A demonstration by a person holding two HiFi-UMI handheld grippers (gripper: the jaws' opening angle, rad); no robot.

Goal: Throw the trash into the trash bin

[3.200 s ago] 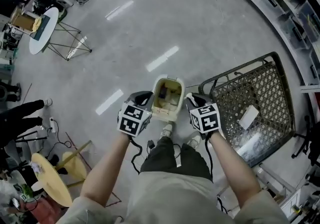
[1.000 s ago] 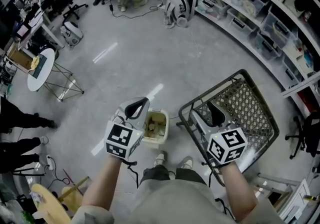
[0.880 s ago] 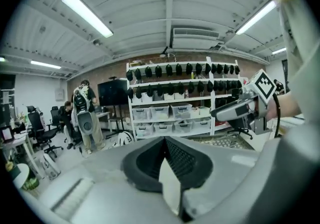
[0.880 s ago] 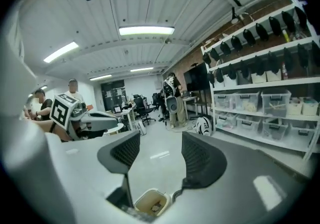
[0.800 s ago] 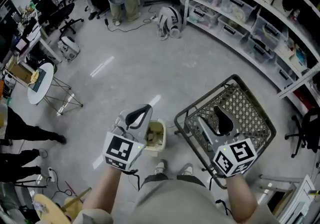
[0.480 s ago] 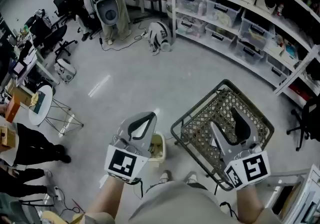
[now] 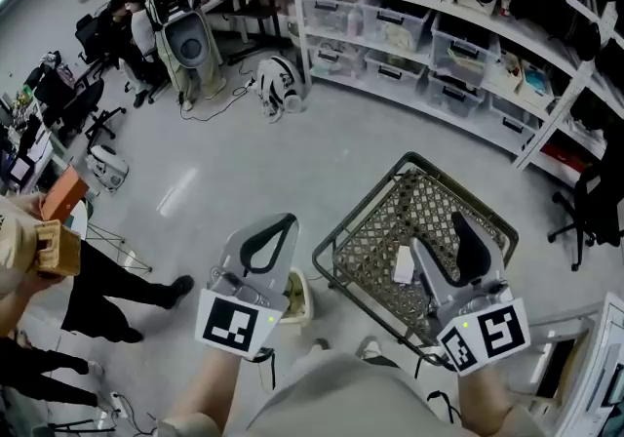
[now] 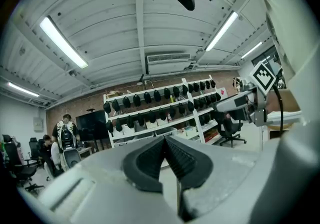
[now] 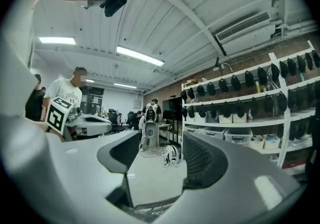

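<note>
Though largely covered by the left gripper (image 7: 283, 222), the trash bin (image 7: 297, 297) is seen upright on the floor, mouth upward; its long axis cannot be told. It is shown only in the head view. The left gripper's jaws are closed on nothing, while the right gripper (image 7: 436, 235) is parted and empty above the wire cart (image 7: 385, 220).

We recorded the right gripper (image 9: 161, 149) with jaws apart, the left gripper (image 9: 82, 123) at far left, a white upright machine (image 9: 149, 135) on the grey floor (image 9: 150, 180) beyond, and shelving (image 9: 250, 118) holding dark items at right.
</note>
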